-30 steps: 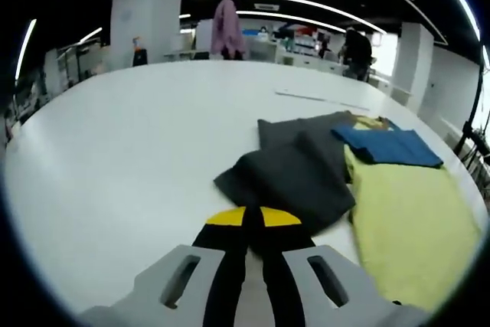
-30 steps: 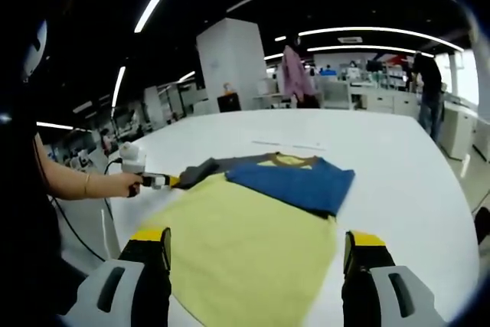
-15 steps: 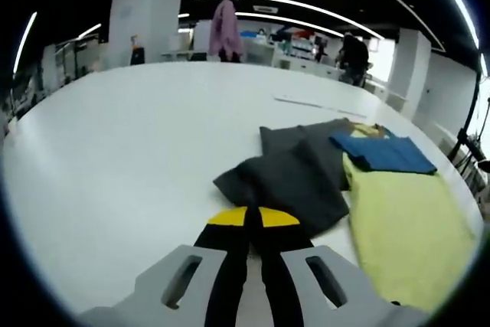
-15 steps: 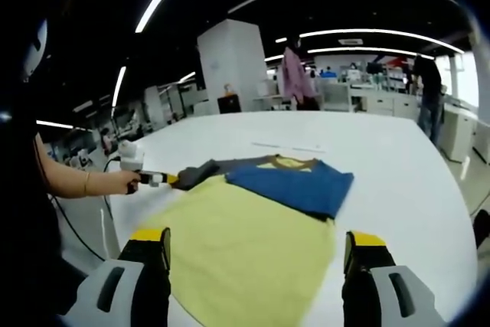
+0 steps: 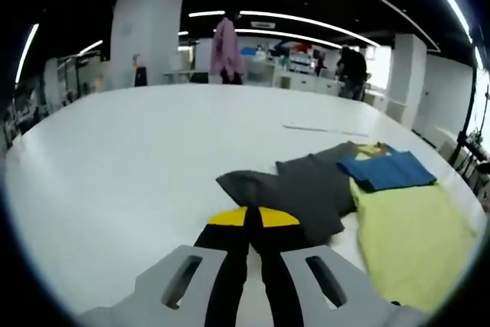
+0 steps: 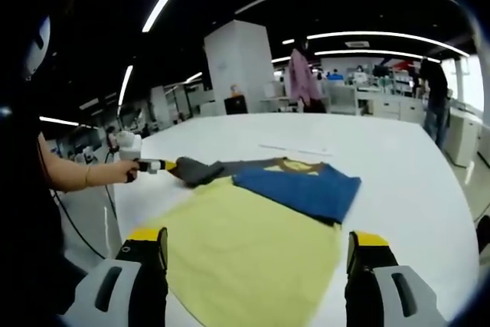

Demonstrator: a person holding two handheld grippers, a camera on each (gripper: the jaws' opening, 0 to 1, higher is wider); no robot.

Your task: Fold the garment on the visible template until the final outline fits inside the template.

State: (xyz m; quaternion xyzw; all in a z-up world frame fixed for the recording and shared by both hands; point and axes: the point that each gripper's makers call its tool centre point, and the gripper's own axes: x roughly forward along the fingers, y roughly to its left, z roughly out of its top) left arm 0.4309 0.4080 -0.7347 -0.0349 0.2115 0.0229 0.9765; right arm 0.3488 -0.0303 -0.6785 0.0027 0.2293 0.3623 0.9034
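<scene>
The garment lies on the white table (image 5: 130, 158), partly over the yellow-green template (image 5: 406, 235) (image 6: 245, 243). Its blue body (image 5: 387, 170) (image 6: 298, 185) is folded at the template's far end, with a yellow collar (image 6: 295, 165) showing. A grey sleeve (image 5: 306, 189) (image 6: 195, 170) stretches off the template's side. My left gripper (image 5: 253, 218) (image 6: 157, 165) is shut on the sleeve's end, held by a person's hand (image 6: 122, 170). My right gripper (image 6: 256, 246) stands open over the near end of the template, with nothing between its fingers.
A thin pale strip (image 5: 314, 128) (image 6: 295, 151) lies on the table beyond the garment. A white pillar (image 5: 145, 24) and several people (image 5: 227, 36) stand far behind the table. The table edge runs close by on the right (image 6: 459, 212).
The left gripper has drawn the grey sleeve outward, away from the template, so it lies longer and flatter. The right gripper has stayed open in place.
</scene>
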